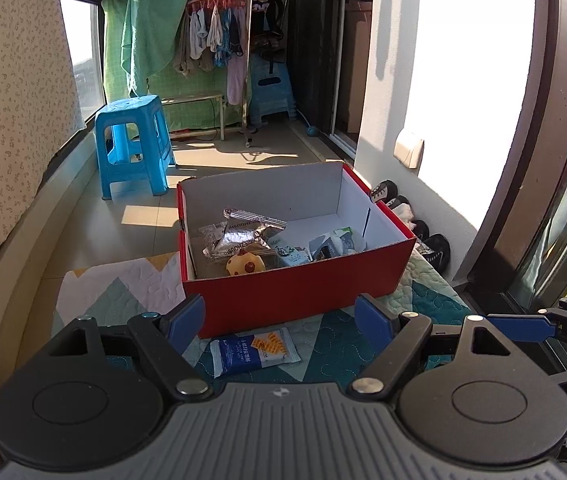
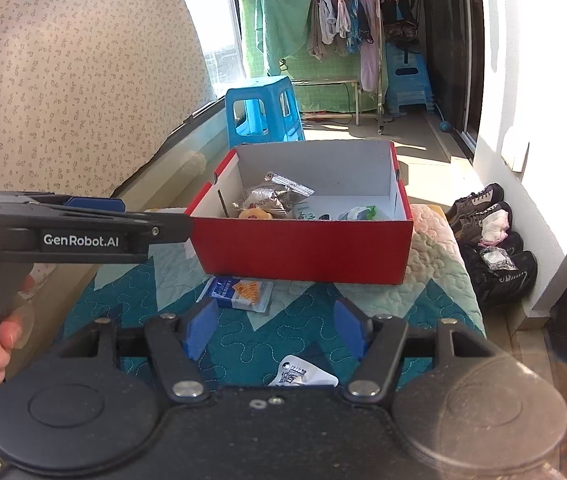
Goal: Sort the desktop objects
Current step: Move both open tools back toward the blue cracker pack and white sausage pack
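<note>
Blue-and-white foil: one snack packet (image 1: 254,352), flat on the quilted cover (image 2: 283,332), just beside the near wall of the red box (image 1: 295,300). It lies ahead of my left gripper (image 1: 281,320), between the parted, empty jaws, long axis running left to right across my line of reach. My left is the nearer tool. My right gripper (image 2: 279,334) also stands unclenched, holding nothing; a white packet (image 2: 303,376) sits near its body, partly hidden. Box contents: silver wrapper (image 1: 249,232), yellow toy (image 1: 245,266), further pouches. Obstruction, as I judge it: only the box wall close behind the packet. Blue stool (image 1: 133,144) and shoes (image 2: 483,240) well apart.
</note>
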